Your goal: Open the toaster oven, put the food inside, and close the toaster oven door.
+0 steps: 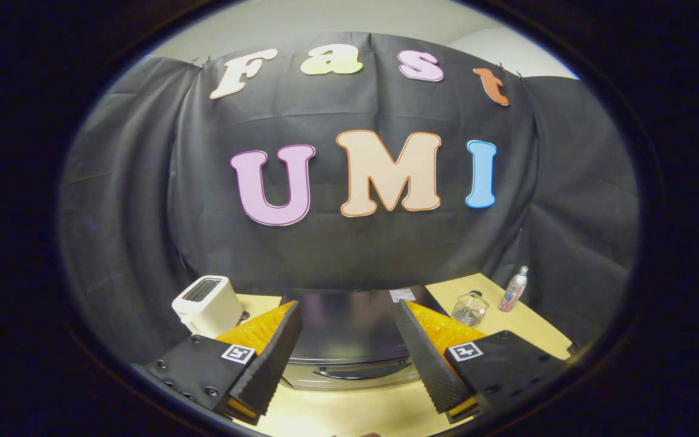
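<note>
- Two fingers of the gripper stand wide apart, holding nothing, poised above the toaster oven with its top showing in the gap between them
- Toaster oven sits in the middle of the table, its back close to the far edge by the black cloth wall; the dark top is glossy, and the front face with its door handle looks out between the lower parts of the fingers
- Its door appears shut, the handle lying level along the top of the front face
- Beyond the left finger, near the far left corner of the table, stands a white toaster with a dark slot in its top; it is just beside the oven, though I cannot tell whether the two touch
- Past the right finger, toward the far right of the table, rests a clear glass jar, and a little further right, close to the cloth, a slim spray bottle stands upright, apart from the jar
- Bare pale wood of the table shows in front of the oven, below the fingers
- Food for the oven I cannot pick out from where I stand
</note>
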### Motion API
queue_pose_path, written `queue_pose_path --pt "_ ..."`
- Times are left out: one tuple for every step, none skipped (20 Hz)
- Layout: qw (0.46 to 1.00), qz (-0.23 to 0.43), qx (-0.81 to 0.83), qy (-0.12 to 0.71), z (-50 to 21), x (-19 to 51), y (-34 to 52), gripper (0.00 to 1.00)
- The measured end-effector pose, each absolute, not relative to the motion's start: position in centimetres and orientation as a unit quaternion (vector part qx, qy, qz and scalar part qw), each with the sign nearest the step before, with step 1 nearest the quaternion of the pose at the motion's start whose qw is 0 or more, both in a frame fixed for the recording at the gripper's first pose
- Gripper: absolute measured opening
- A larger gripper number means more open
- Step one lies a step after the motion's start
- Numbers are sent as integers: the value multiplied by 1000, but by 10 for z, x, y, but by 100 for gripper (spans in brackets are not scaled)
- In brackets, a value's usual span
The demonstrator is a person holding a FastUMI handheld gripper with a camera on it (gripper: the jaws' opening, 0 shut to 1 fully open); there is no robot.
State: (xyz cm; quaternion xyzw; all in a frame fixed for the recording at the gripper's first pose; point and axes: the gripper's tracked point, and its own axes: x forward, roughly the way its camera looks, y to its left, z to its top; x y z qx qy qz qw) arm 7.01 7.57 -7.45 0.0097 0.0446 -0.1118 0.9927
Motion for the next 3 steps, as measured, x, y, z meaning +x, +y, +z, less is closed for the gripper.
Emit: queue_pose_path --pt "992 -114 9 47 -75 70 72 99" --pt "992 -116 10 51 -76 69 69 99" --pt "992 -115 12 52 -76 68 67 99"
